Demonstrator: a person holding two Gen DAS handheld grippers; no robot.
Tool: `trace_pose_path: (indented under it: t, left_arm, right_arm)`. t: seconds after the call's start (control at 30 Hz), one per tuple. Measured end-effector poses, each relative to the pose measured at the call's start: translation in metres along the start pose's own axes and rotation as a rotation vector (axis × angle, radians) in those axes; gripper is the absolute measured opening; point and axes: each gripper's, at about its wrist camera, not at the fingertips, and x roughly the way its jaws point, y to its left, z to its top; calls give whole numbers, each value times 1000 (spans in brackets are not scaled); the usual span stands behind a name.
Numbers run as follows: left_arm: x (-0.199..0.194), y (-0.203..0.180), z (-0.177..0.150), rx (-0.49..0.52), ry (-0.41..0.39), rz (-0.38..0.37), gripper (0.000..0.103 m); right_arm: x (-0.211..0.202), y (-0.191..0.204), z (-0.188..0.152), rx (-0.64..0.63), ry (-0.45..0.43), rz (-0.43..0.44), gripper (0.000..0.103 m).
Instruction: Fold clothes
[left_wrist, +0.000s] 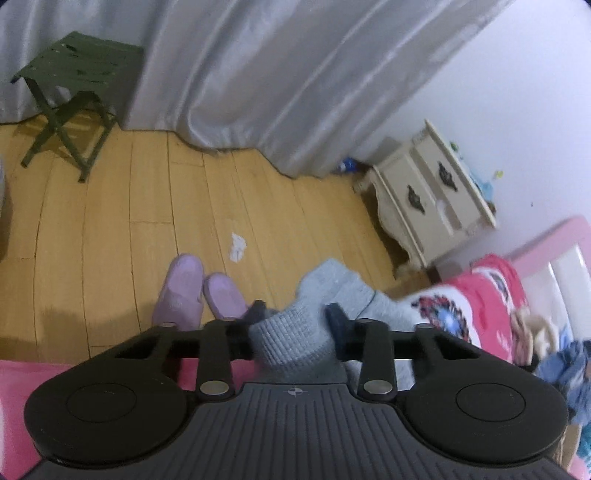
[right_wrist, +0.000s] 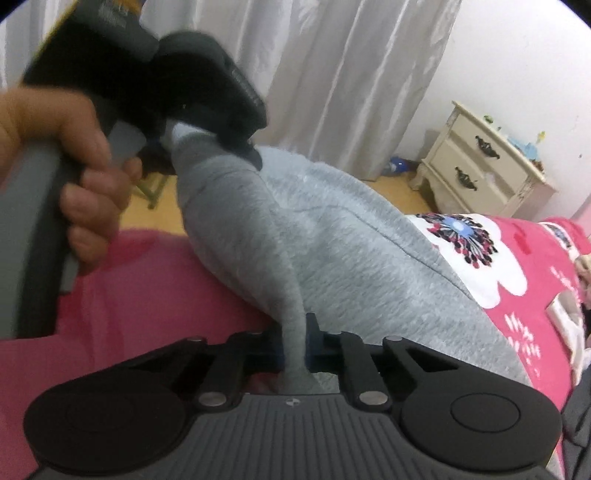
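The grey sweater (right_wrist: 332, 251) lies on the pink bed (right_wrist: 147, 295), one end lifted above it. The left tool (left_wrist: 295, 314) pinches its ribbed cuff above the bed's edge; the right tool (right_wrist: 295, 332) pinches a fold just above the bed.

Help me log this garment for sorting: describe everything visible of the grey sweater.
The grey sweater looks like soft heathered knit, with a ribbed band at one end. It drapes over the pink floral bedspread, partly lifted. The left gripper is shut on the ribbed band; the right gripper pinches a fold of plain fabric. No print or label shows.
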Motion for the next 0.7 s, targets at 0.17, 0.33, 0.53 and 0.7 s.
trace_pose_path:
  t: [0.17, 0.33, 0.53, 0.7]
  left_arm:
    - [-9, -18, 14, 64, -66, -29, 19]
    - [-8, -8, 34, 17, -107, -61, 16]
    - [-2, 39, 61, -106, -173, 53, 3]
    - [14, 51, 49, -90, -78, 167, 9]
  right_arm:
    - [-4, -1, 10, 22, -21, 13, 9]
    - [-9, 7, 27, 39, -57, 16, 9]
    - [15, 19, 29, 55, -33, 50, 9]
    - [30, 25, 29, 8, -27, 43, 13]
